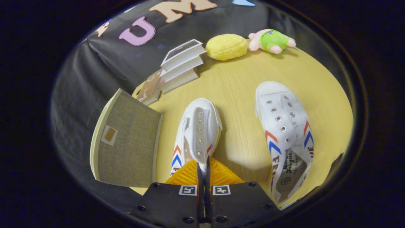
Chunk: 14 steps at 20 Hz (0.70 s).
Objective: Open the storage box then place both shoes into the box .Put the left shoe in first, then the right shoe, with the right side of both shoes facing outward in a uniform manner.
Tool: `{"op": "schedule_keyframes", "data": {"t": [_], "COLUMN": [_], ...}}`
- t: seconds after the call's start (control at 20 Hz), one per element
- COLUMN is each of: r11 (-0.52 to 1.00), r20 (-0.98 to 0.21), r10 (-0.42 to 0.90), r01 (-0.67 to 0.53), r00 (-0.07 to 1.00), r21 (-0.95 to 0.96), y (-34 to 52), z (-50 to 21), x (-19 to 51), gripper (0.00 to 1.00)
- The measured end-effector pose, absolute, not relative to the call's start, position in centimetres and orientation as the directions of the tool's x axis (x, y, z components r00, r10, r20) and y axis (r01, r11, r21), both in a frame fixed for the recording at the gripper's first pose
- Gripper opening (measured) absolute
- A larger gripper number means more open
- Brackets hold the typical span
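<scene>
**Two shoes on table; one pinched at heel end**

Gripper [203, 169] fingers were seen nearly closed, pinching a thin part of the left-hand shoe [197, 133], which was tilted on its side. The second shoe [284, 133] lay flat to its right, apart. The storage box [126, 142] stood just left, lid raised.

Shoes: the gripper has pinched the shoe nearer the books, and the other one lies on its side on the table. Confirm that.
Not quite. The gripper is shut on the shoe nearer the books, but the other shoe stands upright on its sole on the table, eyelets up, as the gripper view shows.
</scene>
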<state>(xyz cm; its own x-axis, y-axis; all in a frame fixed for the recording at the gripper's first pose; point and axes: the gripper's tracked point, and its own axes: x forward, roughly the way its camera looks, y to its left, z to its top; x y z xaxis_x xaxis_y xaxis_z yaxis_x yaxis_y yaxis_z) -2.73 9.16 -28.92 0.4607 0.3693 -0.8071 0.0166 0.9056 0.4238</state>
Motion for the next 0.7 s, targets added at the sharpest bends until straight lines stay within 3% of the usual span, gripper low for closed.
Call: {"op": "schedule_keyframes", "data": {"t": [0.7], "r11": [0.880], "r20": [-0.746], "r10": [0.365], "r01": [0.056], "r00": [0.557], "r21": [0.472], "y": [12.5], "z": [-17.2], "x": [-0.7], "gripper": [0.04]}}
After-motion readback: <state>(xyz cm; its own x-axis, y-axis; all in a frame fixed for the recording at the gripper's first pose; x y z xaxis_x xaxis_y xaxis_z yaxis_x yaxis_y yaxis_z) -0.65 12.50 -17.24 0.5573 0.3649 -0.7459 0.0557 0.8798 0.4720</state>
